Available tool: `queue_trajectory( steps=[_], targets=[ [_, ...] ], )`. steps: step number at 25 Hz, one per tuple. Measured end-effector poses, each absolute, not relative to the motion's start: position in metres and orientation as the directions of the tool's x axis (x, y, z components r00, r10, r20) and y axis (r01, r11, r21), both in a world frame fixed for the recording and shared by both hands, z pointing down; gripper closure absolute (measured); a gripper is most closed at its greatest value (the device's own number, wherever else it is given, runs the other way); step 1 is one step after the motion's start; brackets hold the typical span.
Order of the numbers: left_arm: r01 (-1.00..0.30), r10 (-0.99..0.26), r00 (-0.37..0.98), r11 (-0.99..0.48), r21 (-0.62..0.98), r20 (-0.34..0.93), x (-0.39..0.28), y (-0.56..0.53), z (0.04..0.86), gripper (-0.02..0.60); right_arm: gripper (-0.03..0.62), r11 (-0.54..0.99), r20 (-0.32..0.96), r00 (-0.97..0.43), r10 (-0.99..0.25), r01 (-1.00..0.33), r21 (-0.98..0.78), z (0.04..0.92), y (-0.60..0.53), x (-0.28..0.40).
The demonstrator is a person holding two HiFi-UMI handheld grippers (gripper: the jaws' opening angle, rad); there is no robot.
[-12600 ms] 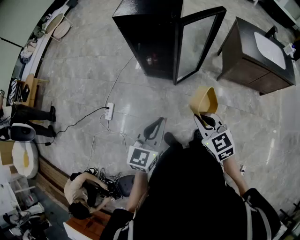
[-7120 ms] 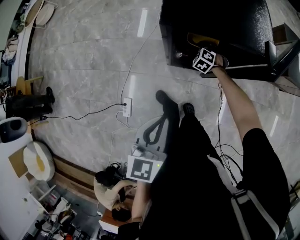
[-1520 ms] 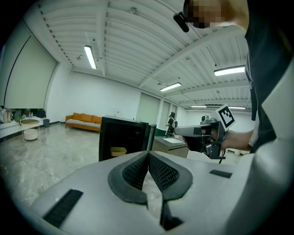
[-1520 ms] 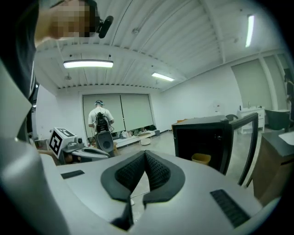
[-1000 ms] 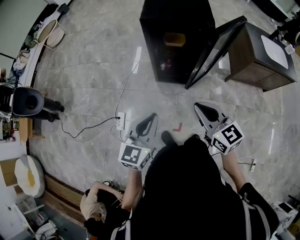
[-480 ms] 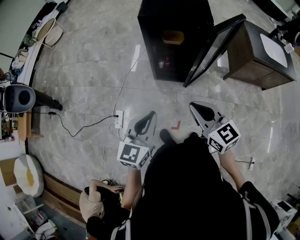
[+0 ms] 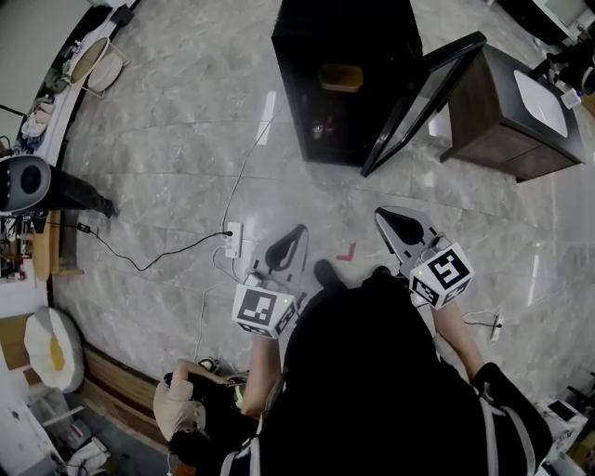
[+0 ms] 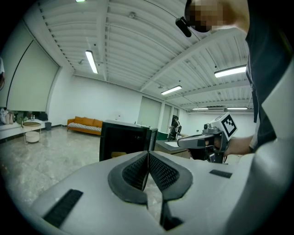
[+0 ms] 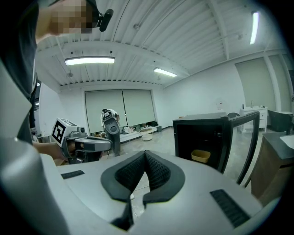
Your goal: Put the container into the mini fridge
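Although the yellow container (image 7: 341, 77) already sat inside the black mini fridge (image 7: 321, 23), the glass door (image 7: 423, 98) stood wide open, and most of what could go wrong seemed to hang on that door. If it was to be shut, a closed claw pushing near the hinge or glancing off the glass would likely slip, and a hard shove might slam the door and jolt the container or the small items beside it. A white power strip (image 7: 232, 239) and its cable (image 7: 158, 256) lay on the marble floor (image 7: 167, 149) just beside the left claw (image 7: 297, 230), so a step forward on that side could probably catch the cord. Both claws were clenched and held nothing: the left one's ribbed pads met at the tip, and the right claw (image 7: 382, 218) was closed the same way. The container lay well apart from both, ahead across bare floor. It showed right of centre in the right claw's own view and just left of the tip in the left claw's view.
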State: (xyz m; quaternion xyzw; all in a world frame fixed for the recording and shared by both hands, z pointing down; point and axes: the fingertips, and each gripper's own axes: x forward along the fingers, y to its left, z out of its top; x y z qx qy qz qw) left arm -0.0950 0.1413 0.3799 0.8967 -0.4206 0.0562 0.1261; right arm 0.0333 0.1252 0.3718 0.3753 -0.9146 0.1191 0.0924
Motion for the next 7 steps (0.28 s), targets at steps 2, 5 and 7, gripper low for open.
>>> queue_trajectory(
  steps=[2, 5, 7],
  targets=[
    [-0.769, -0.741, 0.639, -0.614, 0.180, 0.205, -0.0946, 0.1401, 0.3799, 0.548, 0.576, 0.696, 0.255, -0.706, -0.661, -0.704, -0.143, 0.3713, 0.1239, 0.0323],
    [-0.769, -0.741, 0.639, -0.614, 0.179, 0.204, -0.0969, 0.1382, 0.3796, 0.548, 0.576, 0.702, 0.254, -0.710, -0.657, -0.699, -0.136, 0.3705, 0.1218, 0.0282],
    [-0.769, -0.742, 0.639, -0.614, 0.177, 0.204, -0.0992, 0.1363, 0.3793, 0.548, 0.576, 0.704, 0.256, -0.710, -0.656, -0.698, -0.132, 0.3700, 0.1199, 0.0255]
  ],
)
